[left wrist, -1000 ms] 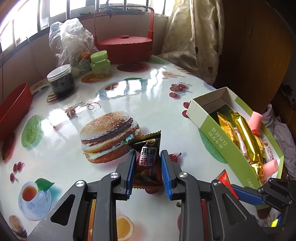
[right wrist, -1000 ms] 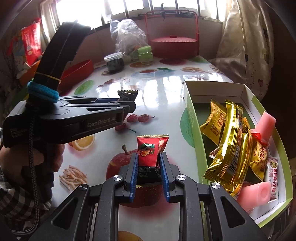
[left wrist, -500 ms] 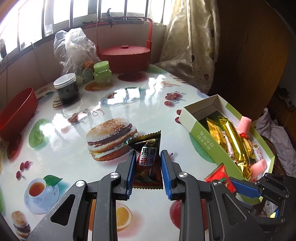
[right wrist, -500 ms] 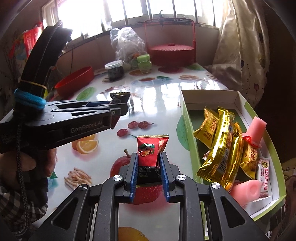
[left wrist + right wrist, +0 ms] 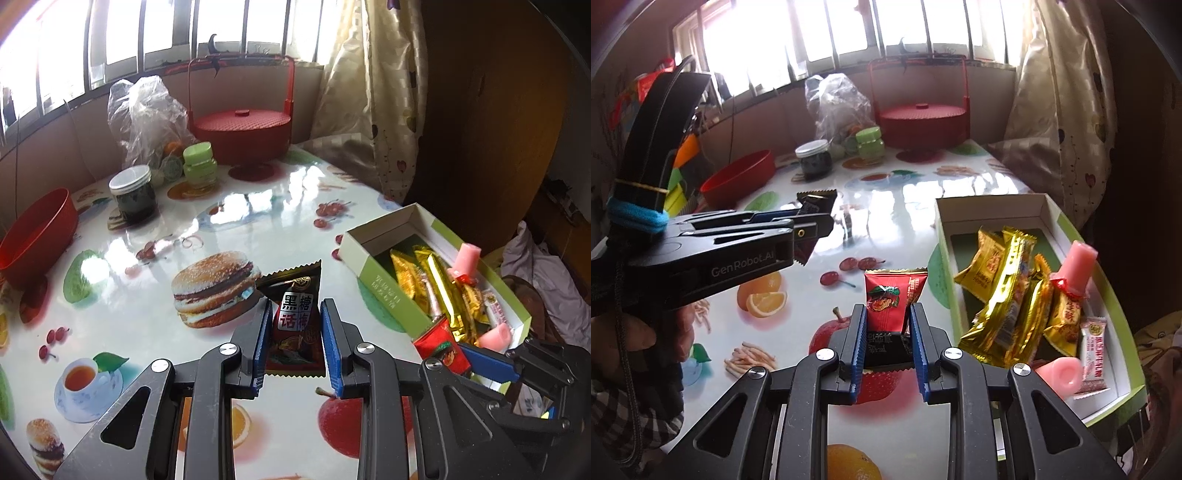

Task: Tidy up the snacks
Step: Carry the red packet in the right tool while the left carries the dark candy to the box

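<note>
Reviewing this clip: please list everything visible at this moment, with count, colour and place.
dark snack packet: 1, brown-black, held in left gripper
red snack packet: 1, red, held in right gripper
snack box: 1, green and white, open, table's right edge
gold packets: several, gold, inside box
pink sticks: 2, pink, inside box
red basket: 1, lidded, far side
red bowl: 1, left edge
dark jar: 1, white lid
green jar: 1
plastic bag: 1, clear
table: food-print cloth
left gripper: shut
right gripper: shut

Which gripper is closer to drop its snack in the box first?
Right, probably. The right gripper with its red packet is beside the box; the left gripper with its brown packet is farther.
</note>
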